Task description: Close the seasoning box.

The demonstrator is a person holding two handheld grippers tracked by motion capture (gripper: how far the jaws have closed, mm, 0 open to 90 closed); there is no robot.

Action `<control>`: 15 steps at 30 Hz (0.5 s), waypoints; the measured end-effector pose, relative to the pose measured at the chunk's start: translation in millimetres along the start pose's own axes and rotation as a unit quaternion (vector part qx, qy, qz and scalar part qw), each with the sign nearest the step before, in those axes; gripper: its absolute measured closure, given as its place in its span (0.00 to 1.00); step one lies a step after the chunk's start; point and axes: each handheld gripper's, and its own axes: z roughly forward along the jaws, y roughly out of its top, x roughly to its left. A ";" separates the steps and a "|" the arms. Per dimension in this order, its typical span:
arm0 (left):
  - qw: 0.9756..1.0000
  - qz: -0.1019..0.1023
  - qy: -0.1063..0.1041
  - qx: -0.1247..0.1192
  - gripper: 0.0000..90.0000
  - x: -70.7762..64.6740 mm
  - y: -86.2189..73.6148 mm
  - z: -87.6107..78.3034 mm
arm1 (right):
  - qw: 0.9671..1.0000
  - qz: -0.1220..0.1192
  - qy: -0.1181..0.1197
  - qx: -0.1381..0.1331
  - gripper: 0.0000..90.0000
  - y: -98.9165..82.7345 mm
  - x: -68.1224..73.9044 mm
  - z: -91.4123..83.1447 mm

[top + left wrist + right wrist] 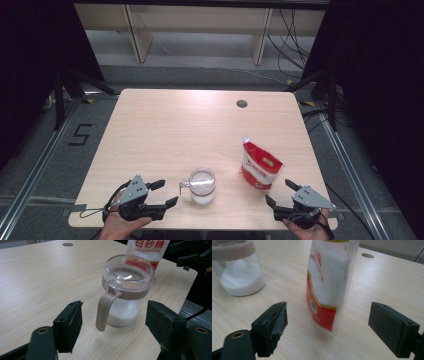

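Note:
A clear glass jar (202, 186) with a tan collar, a clear lid and a tan handle stands near the table's front edge, with white sugar in its bottom. My left gripper (166, 192) is open just left of it. In the left gripper view the handle (103, 312) hangs between the spread jaws of that gripper (115, 308), untouched. A red and white sugar bag (260, 167) stands upright to the jar's right. My right gripper (279, 191) is open in front of the bag. In the right gripper view the bag (329, 277) stands beyond the open gripper (329, 310), with the jar (237, 272) at the left.
The light wooden table (175, 125) has a round cable hole (242, 103) at the back right. Black frames and cables stand on the floor beyond the table. In the left gripper view the other gripper (190, 255) shows dark at the upper right.

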 end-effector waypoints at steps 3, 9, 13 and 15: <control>1.000 0.003 0.006 0.009 0.29 0.4 -2.5 -0.8 | 1.000 -0.013 -0.010 -0.004 0.18 0.2 -1.0 -0.5; 1.000 -0.005 0.005 0.008 0.27 2.9 -8.6 -1.2 | 1.000 -0.014 -0.009 -0.004 0.18 0.0 -0.7 0.0; 1.000 -0.005 0.010 0.021 0.27 5.7 -12.6 -4.1 | 1.000 0.002 -0.003 0.001 0.18 -0.5 0.7 0.1; 1.000 0.001 0.008 0.019 0.26 7.7 -14.4 -5.8 | 1.000 -0.009 -0.007 -0.007 0.18 -0.1 -0.9 0.0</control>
